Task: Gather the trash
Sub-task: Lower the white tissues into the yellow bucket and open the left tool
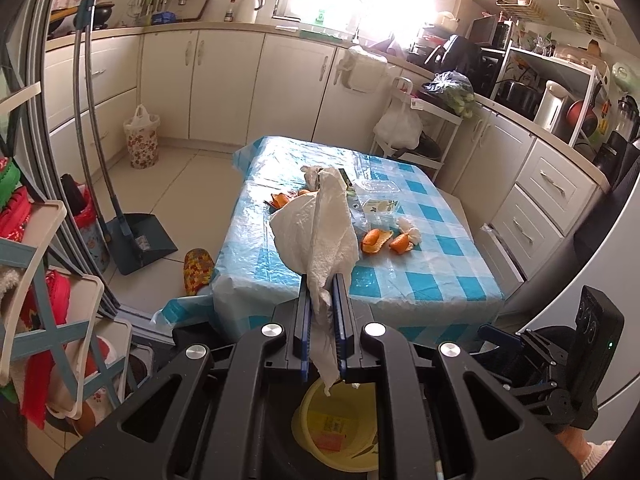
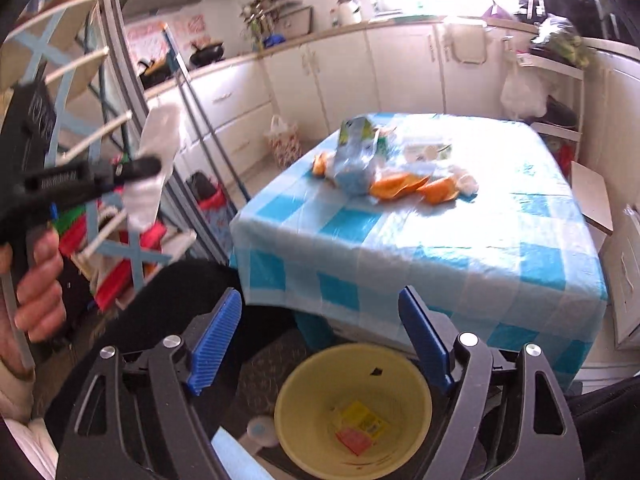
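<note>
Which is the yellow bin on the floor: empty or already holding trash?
Holding trash. In the right wrist view, the yellow bin shows a yellow wrapper and a red scrap on its bottom.

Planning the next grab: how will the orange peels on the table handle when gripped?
The orange peels look curled and thin, so probably light and somewhat bendy. They lie cupped on the plastic-covered table, so they may slide or tip when nudged.

Left gripper (image 1: 322,312): black angular linkage arms, round silver pivot screws, blue ribbed pads on black fingers. Right gripper (image 2: 320,320): same black frame, silver screws, blue ribbed pads (image 2: 214,340). Behind it a black block with a small green light (image 1: 609,345). Person: dark clothing below the tool.
</note>
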